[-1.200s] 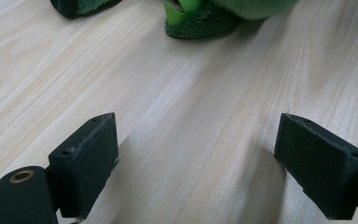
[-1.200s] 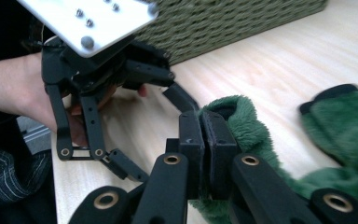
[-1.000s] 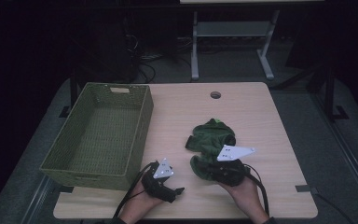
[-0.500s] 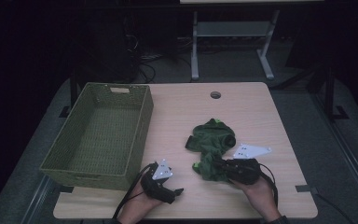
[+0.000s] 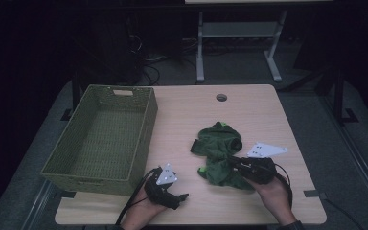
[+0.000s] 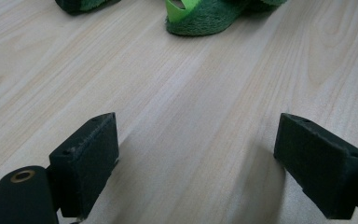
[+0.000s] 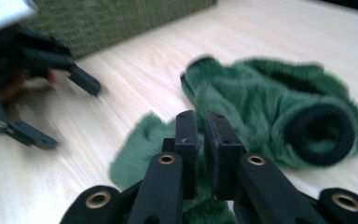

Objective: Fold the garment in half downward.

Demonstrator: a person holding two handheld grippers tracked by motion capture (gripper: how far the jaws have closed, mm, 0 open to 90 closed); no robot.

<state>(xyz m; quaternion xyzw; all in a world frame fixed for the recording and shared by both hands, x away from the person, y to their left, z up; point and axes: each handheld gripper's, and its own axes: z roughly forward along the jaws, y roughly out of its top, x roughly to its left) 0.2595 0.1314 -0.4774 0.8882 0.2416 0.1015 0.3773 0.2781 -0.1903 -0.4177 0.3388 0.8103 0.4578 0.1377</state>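
Evidently little is done: we see the green fleece garment point(image 5: 219, 153) crumpled on the bench point(image 5: 268, 115), the woven basket point(image 5: 103, 136) empty. Our right hand-held gripper point(image 5: 234, 162) lies low, pointing left, jaws pressed nearly together over fleece; whether they pinch it, we cannot tell. Left hand-held gripper point(image 5: 179, 197) rests spread near the front edge.

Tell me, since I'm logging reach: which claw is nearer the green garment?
The right. The right claw sits on the green garment, jaws nearly closed over its fabric. The left claw rests open on the bare table, apart from it.
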